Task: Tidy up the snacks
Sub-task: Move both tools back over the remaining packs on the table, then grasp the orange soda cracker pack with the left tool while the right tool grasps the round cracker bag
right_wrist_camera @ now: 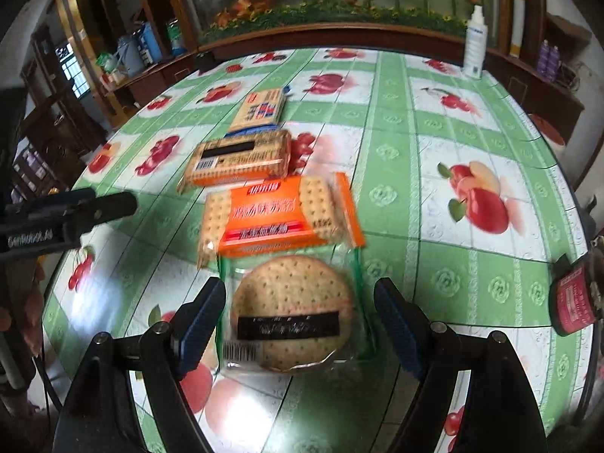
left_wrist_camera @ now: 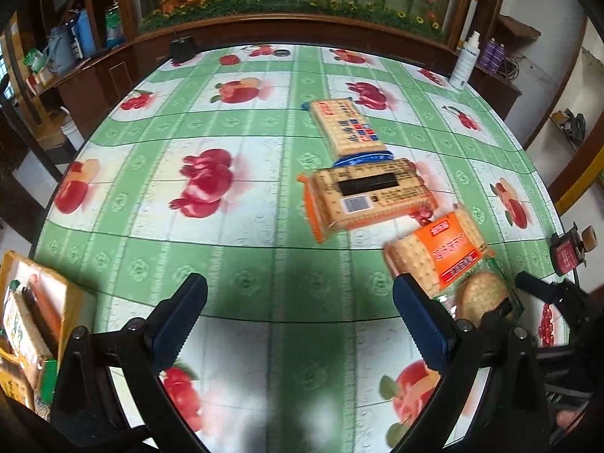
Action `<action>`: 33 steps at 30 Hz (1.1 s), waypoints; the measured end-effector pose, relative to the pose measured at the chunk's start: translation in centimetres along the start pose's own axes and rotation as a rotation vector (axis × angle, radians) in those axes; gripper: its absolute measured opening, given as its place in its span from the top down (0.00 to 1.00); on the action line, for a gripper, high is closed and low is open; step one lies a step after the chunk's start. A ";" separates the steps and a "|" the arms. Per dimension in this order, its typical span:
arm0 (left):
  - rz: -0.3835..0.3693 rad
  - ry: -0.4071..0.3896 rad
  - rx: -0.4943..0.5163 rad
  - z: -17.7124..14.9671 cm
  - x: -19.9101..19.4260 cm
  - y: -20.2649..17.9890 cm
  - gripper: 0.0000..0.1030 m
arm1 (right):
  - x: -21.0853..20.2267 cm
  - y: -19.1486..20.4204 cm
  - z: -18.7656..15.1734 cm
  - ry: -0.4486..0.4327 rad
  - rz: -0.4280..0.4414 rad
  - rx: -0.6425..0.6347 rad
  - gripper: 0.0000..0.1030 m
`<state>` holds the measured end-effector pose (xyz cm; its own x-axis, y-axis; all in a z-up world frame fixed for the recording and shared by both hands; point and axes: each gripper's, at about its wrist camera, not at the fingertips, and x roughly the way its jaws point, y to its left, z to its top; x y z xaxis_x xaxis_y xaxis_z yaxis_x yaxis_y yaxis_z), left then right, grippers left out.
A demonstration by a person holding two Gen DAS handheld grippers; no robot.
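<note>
Round cracker pack (right_wrist_camera: pixel 290 313): near end of the packet row on the table (right_wrist_camera: pixel 472 264), lying between the spread, non-touching fingers of the right gripper (right_wrist_camera: pixel 298 324), no long axis; left gripper (left_wrist_camera: pixel 298 317) spread, empty, farther left

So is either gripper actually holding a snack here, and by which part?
Nothing is held. The left gripper is open over bare tablecloth; the right gripper is open astride the round cracker pack, pads apart from it.
</note>
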<state>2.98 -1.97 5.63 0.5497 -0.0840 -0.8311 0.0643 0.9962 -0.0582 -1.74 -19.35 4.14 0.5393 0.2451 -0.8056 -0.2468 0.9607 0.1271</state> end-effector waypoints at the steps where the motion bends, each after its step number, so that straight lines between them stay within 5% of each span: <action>1: -0.005 0.002 0.011 0.1 0.1 -0.4 0.04 | 0.2 0.1 -0.1 0.008 -0.002 -0.003 0.21; 13: -0.031 0.023 0.052 0.9 0.7 -3.0 0.04 | 2.2 0.9 0.3 0.043 0.033 -0.041 0.21; 17: -0.038 0.023 0.090 1.3 1.0 -4.0 0.04 | 1.1 2.2 -1.6 0.071 0.141 -0.099 0.21; 26: -0.220 0.044 0.307 2.1 2.6 -9.3 0.04 | -2.6 -1.6 -5.5 0.020 0.185 0.081 0.21; 33: -0.238 0.097 0.484 2.3 5.7 -11.9 0.04 | -3.2 -1.9 -5.8 0.020 0.170 0.090 0.20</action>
<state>7.25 -14.36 2.84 0.3952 -0.2812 -0.8745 0.5665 0.8240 -0.0089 -7.61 -22.69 3.11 0.4800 0.4031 -0.7792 -0.2595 0.9137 0.3128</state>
